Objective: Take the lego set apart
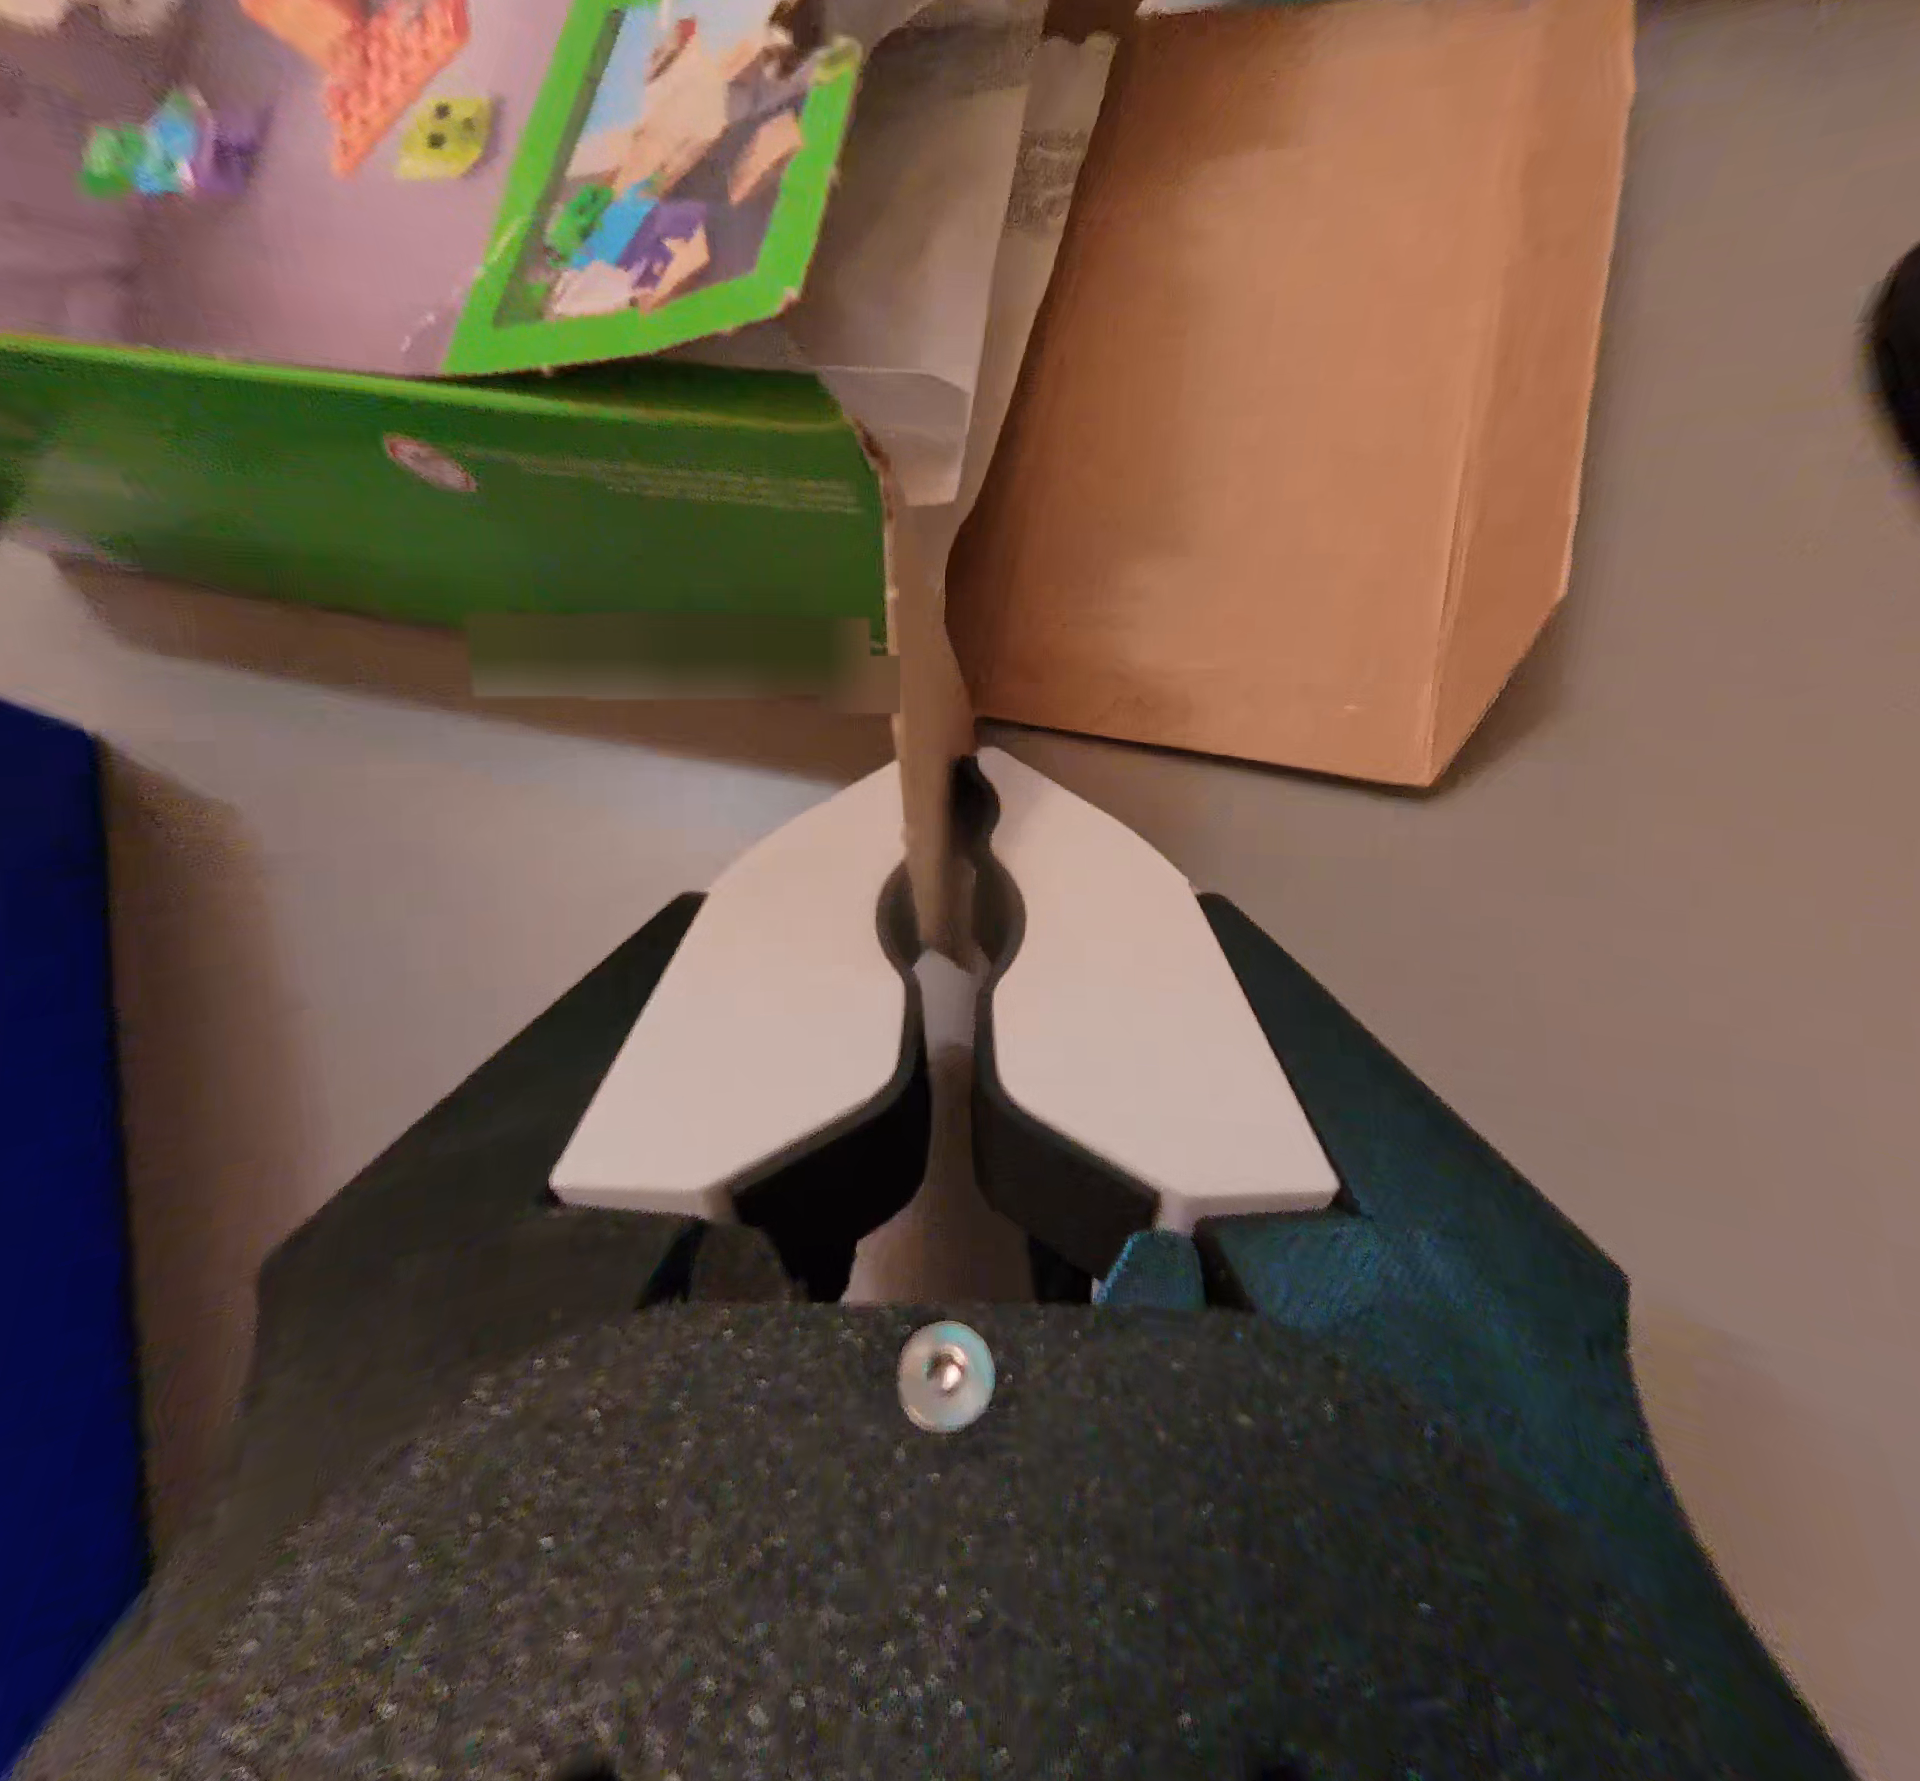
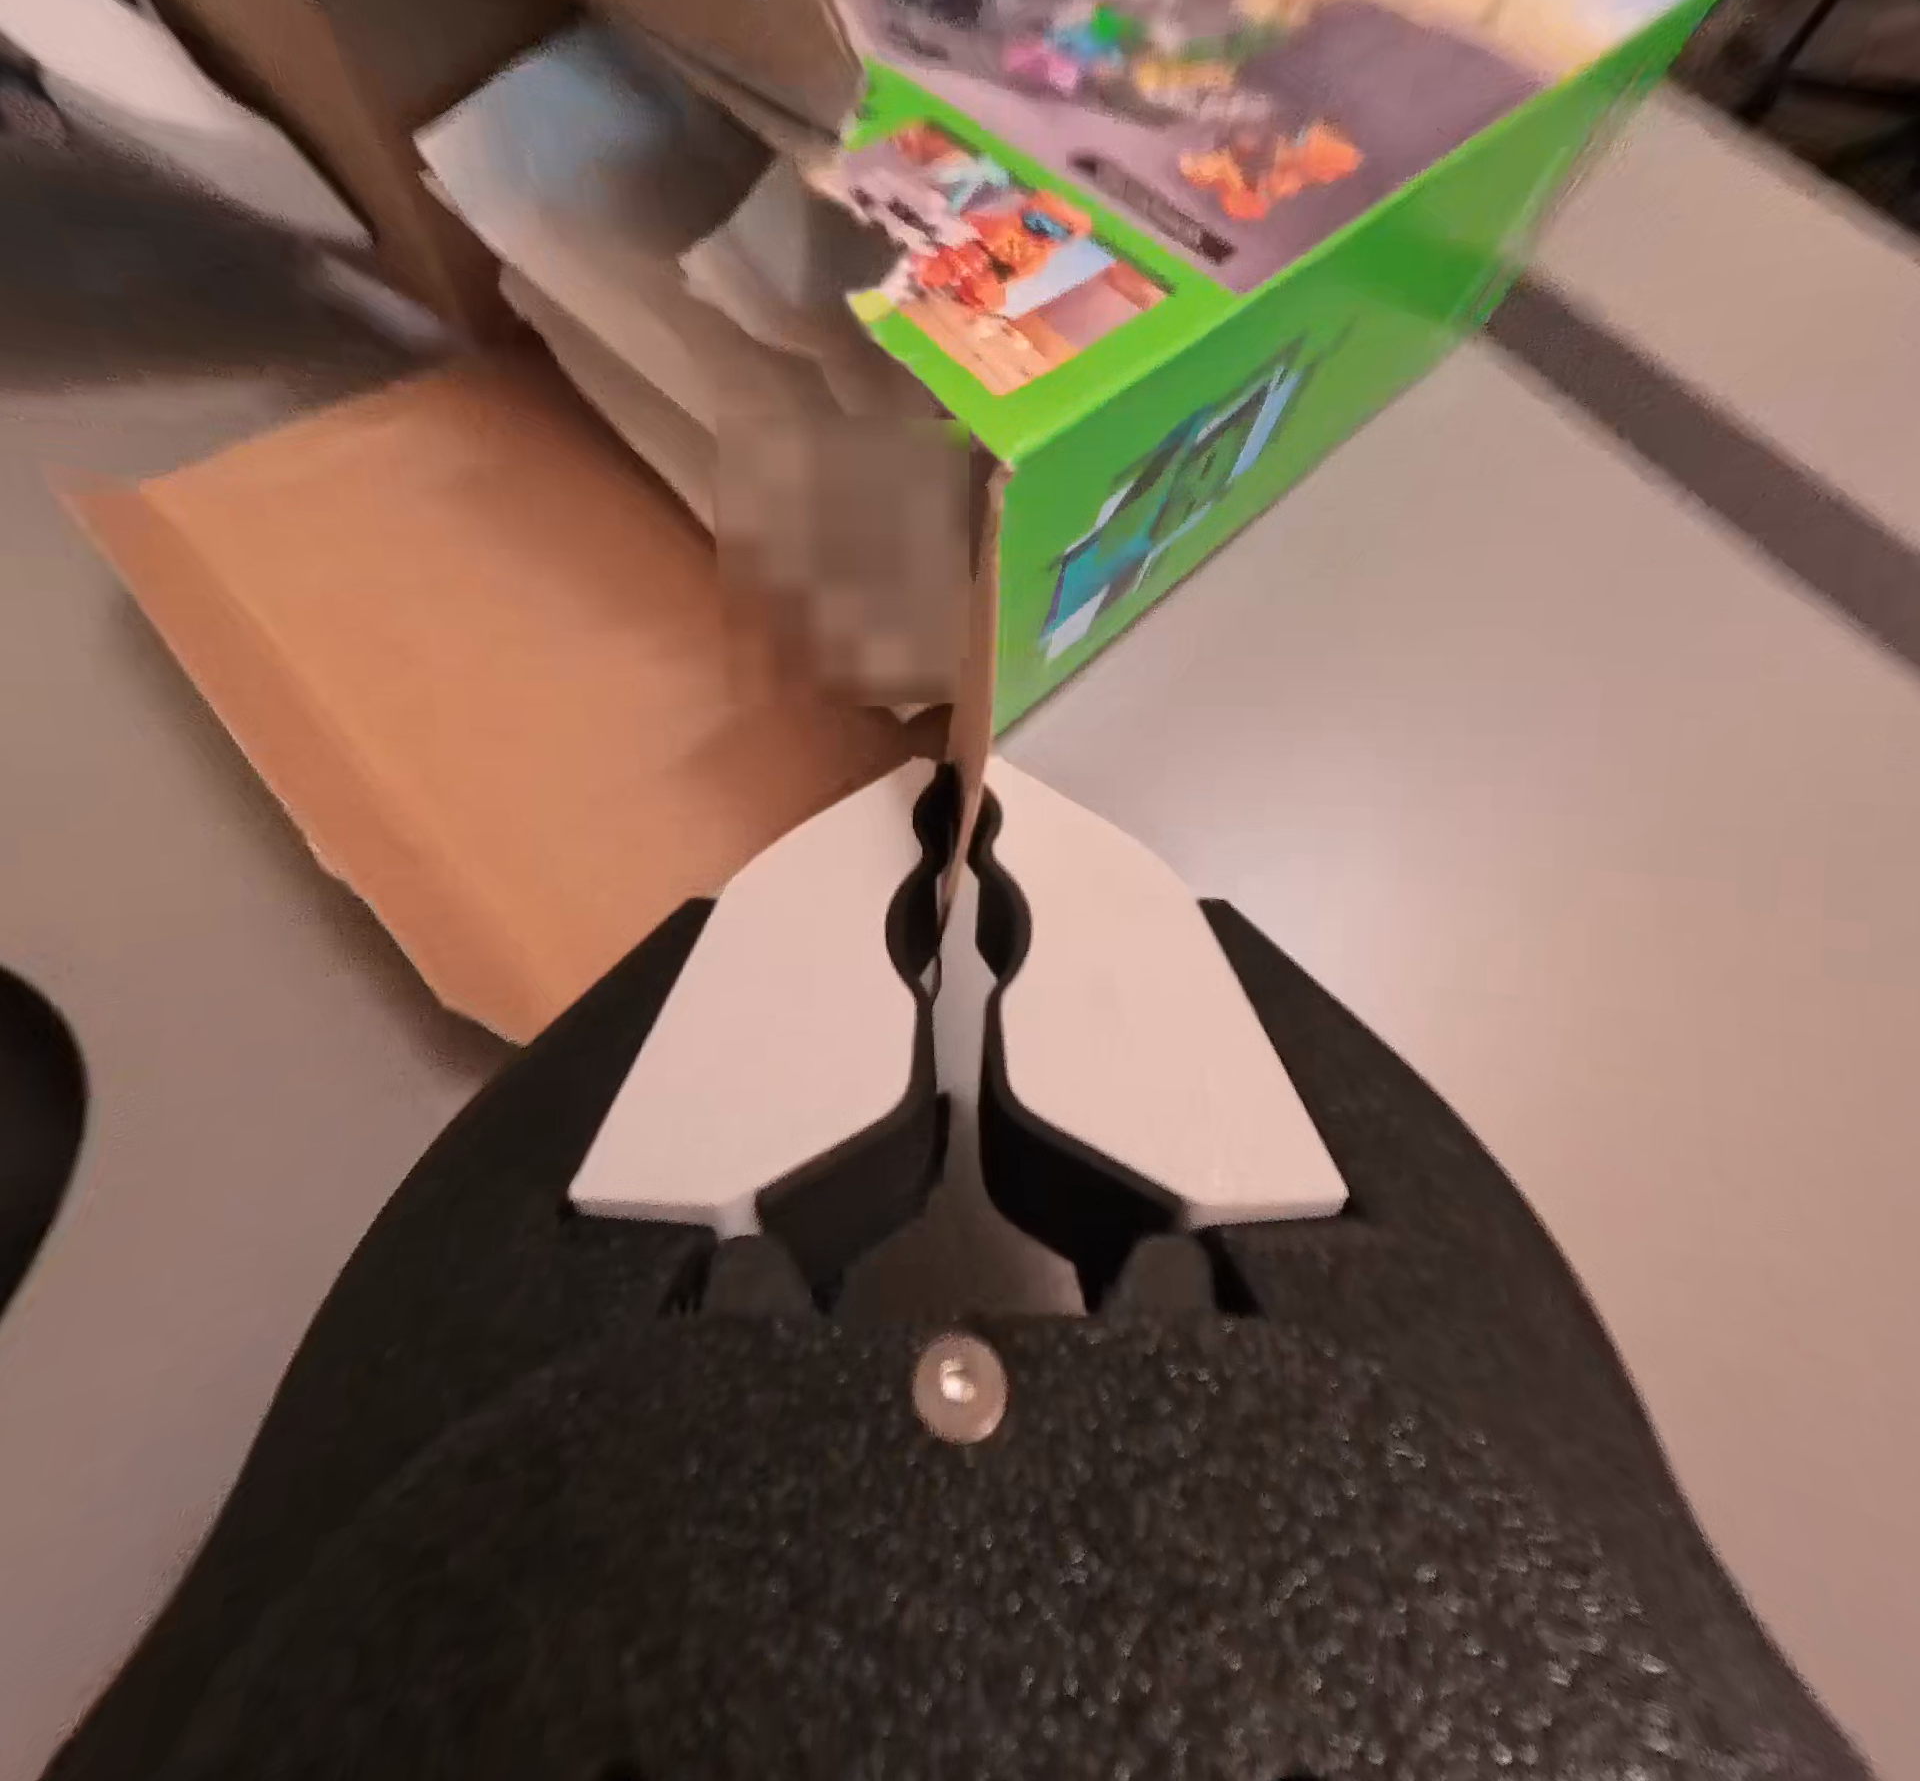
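A green lego set box (image 1: 436, 495) lies on the grey table with its end torn open; it also shows in the right wrist view (image 2: 1247, 443). My left gripper (image 1: 951, 796) is shut on a brown cardboard end flap (image 1: 925, 692) of the box. My right gripper (image 2: 961, 796) is shut on another thin cardboard flap (image 2: 982, 609) at the box's open end. White paper bags (image 1: 997, 204) stick out of the opening and show in the right wrist view too (image 2: 613, 277). A wide brown flap (image 1: 1299, 381) lies flat on the table beside the opening, seen also in the right wrist view (image 2: 447, 609).
A blue object (image 1: 52, 1160) stands at the left edge of the left wrist view. A dark round object (image 1: 1896, 349) sits at the right edge and another dark shape (image 2: 31, 1108) at the left edge of the right wrist view. The grey table (image 2: 1455, 796) runs on to the right. There is about 20 cm between the tips of the two grippers. From either gripper's tips it is about 20 cm to the dark round object (image 1: 1896, 349).
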Action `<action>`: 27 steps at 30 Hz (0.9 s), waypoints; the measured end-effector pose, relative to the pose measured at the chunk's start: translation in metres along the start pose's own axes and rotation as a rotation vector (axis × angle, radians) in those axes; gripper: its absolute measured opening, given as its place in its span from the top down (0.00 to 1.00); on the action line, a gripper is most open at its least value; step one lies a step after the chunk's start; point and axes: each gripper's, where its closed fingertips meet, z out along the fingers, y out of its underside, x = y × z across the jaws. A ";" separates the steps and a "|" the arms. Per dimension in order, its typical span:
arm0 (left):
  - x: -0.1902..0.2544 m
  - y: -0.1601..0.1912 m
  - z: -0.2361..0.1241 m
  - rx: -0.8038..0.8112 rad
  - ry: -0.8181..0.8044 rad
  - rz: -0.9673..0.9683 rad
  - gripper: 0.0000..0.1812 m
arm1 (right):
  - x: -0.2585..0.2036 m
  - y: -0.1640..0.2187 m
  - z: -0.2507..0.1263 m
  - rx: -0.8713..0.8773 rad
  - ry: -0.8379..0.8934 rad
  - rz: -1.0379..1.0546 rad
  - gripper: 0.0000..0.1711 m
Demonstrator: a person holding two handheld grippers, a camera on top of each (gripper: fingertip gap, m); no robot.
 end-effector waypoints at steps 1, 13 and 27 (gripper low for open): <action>-0.002 0.002 0.002 0.028 0.000 -0.027 0.99 | -0.003 0.004 0.007 -0.010 0.001 0.001 0.99; -0.018 0.008 -0.005 0.053 -0.054 -0.084 0.98 | -0.019 -0.003 0.007 0.064 0.023 -0.006 0.99; -0.069 -0.051 -0.143 0.462 -0.241 -0.200 0.88 | -0.027 -0.079 -0.042 0.428 0.079 0.081 0.75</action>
